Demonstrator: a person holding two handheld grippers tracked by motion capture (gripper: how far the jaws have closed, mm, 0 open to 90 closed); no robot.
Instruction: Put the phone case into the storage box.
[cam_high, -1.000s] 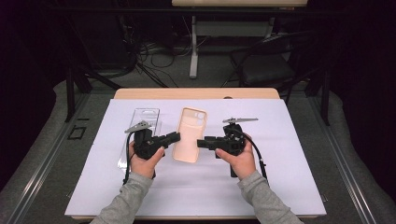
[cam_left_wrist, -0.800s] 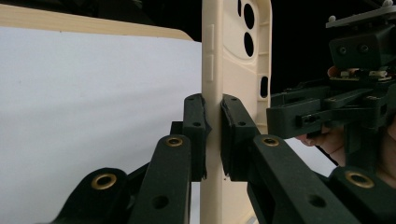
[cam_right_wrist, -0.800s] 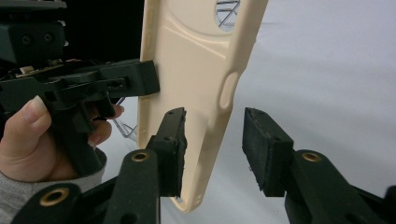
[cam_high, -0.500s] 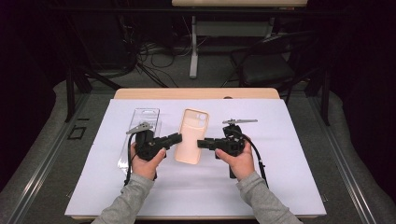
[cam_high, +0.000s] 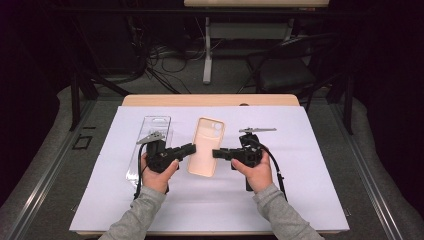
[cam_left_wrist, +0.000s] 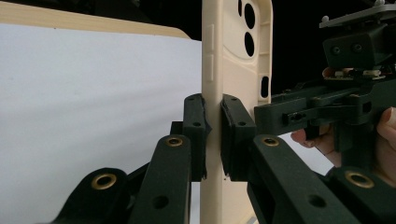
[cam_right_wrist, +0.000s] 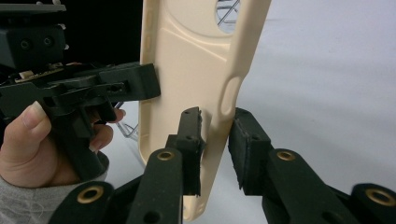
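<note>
**A:** What is at the centre here?

**B:** A beige phone case (cam_high: 206, 146), held between two hand-held grippers above a white sheet (cam_high: 310, 195). The left gripper (cam_left_wrist: 213, 135) is pinched tight on the case's side wall, a pad on either face of the edge.

**A:** And the right gripper?

**B:** The right gripper (cam_right_wrist: 217, 144) straddles the opposite long edge. Its jaws have just been closing, with the case wall between them; one pad touches the inner face, while a sliver of gap shows before the outer pad. So it is not yet clamped.

**A:** How far along does that put things?

**B:** The case looks lifted and secured from the left; the second grip seems nearly made. What remains, by my reading, is finishing that pinch and whatever two-handed handling follows.

**A:** Anything nearby?

**B:** A clear plastic tray (cam_high: 151, 131) lies beyond and outside the left gripper, well apart from the case.
</note>
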